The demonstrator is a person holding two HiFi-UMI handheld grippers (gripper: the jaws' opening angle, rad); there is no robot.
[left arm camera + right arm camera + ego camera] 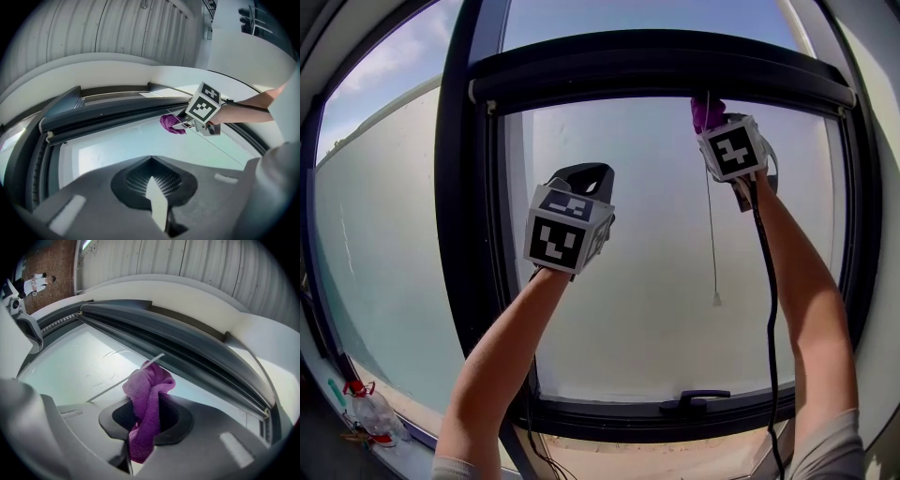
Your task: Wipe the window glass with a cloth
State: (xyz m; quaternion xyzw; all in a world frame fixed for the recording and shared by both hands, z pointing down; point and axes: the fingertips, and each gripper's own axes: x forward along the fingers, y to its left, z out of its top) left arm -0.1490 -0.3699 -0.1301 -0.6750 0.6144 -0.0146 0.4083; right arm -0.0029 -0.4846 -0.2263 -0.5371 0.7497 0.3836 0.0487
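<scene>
Two bare forearms [502, 356] reach up toward a window. Left gripper [151, 180] hangs in front of the middle of the window glass [628, 309], its jaws pressed together with nothing between them. Higher and to the right, the right gripper [146, 418] pinches a bunched purple cloth [149, 385] at the top of the pane, just below the dark frame [666, 66] and beside a thin hanging pull cord [712, 234], with a pale wall and blue sky beyond the glass.
</scene>
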